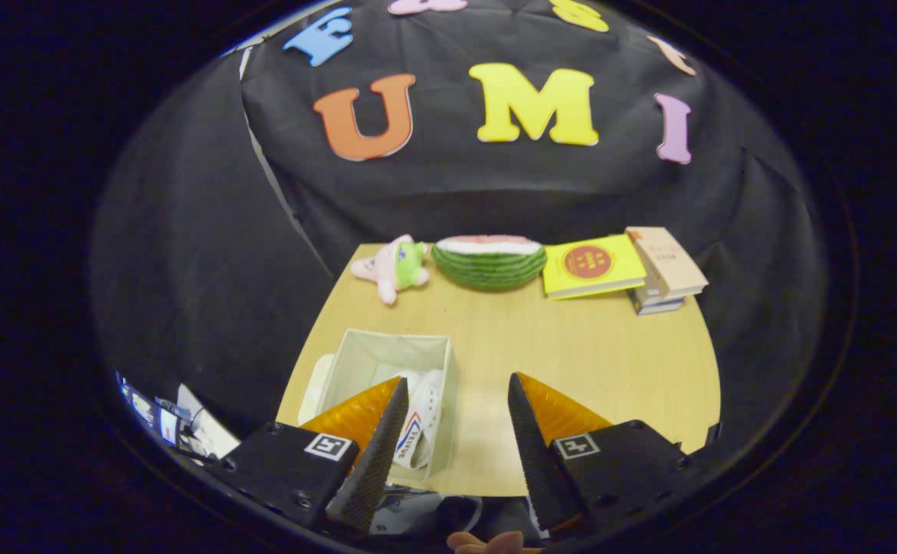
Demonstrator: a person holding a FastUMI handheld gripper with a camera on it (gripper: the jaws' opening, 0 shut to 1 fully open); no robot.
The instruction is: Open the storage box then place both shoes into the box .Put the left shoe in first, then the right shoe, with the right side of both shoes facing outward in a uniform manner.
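The tongs [456, 392] — black textured fingers [375, 454], orange backs — sit on black screwed blocks bearing square markers.

I'm looking over my gripper's [456, 415] spread, rough-textured black fingers [375, 454] at a matt fabric box [375, 350]. It's sitting on a smooth wooden table [595, 362], facing a plush toy [396, 265] and glossy-covered books [625, 265].
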